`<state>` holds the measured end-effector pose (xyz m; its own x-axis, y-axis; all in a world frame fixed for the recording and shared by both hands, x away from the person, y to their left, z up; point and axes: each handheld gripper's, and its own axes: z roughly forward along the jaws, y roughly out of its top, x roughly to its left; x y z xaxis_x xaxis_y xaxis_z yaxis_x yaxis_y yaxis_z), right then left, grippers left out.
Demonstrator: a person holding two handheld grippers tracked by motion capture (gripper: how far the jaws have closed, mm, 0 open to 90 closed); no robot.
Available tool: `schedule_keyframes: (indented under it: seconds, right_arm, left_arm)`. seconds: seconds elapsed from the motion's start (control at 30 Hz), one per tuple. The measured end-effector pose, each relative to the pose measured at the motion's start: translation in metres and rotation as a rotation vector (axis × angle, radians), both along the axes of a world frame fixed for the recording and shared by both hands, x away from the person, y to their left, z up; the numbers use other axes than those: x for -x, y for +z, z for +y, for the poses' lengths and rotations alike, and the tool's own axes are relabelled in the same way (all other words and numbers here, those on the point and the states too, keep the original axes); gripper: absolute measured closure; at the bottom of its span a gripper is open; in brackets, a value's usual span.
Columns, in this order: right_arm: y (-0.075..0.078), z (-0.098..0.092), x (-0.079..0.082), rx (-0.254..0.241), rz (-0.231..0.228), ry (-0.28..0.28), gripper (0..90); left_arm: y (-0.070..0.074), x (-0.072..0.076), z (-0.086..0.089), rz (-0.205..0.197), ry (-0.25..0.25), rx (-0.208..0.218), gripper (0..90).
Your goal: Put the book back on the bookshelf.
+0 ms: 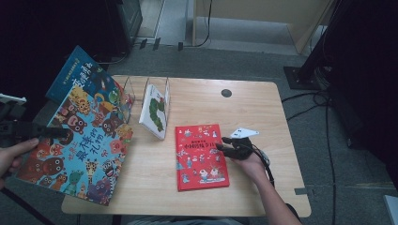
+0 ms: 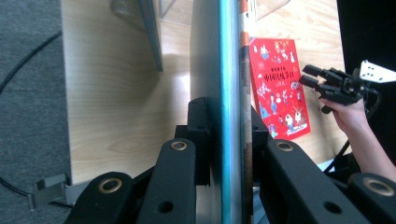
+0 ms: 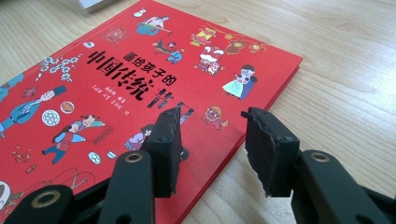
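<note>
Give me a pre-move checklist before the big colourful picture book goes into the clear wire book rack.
1. Left gripper shut on the large colourful animal picture book: ok, jaws clamp its edge.
2. Empty slot in the clear wire book rack: ok, the slot left of the white caterpillar book looks free.
3. Red hardcover book lies flat on the wooden table: ok.
4. Right gripper open over the red book's edge: ok, nothing gripped.
5. Whether the big book fits the slot: cannot tell.
</note>
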<state>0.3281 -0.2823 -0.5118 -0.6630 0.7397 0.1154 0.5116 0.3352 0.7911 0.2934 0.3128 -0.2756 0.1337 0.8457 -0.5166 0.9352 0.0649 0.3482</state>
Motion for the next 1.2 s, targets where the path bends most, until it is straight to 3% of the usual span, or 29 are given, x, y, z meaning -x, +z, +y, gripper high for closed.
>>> schedule_keyframes:
  seconds: [0.27, 0.5, 0.93, 1.2]
  right_arm:
    - [0.000, 0.001, 0.000, 0.001, 0.006, 0.001, 55.6]
    - [0.000, 0.000, 0.000, -0.001, 0.004, 0.001, 55.7]
    - [0.000, 0.001, 0.000, 0.000, 0.006, 0.006, 55.8]
    - [0.000, 0.002, 0.000, -0.003, 0.003, 0.008, 56.0]
  left_arm:
    - [0.018, -0.012, 0.011, -0.027, 0.046, -0.007, 80.3]
    - [0.032, -0.025, 0.014, -0.048, 0.083, -0.038, 80.2]
    - [0.043, -0.066, -0.003, -0.065, 0.108, -0.093, 80.1]
    - [0.040, -0.097, -0.018, -0.074, 0.115, -0.122, 80.3]
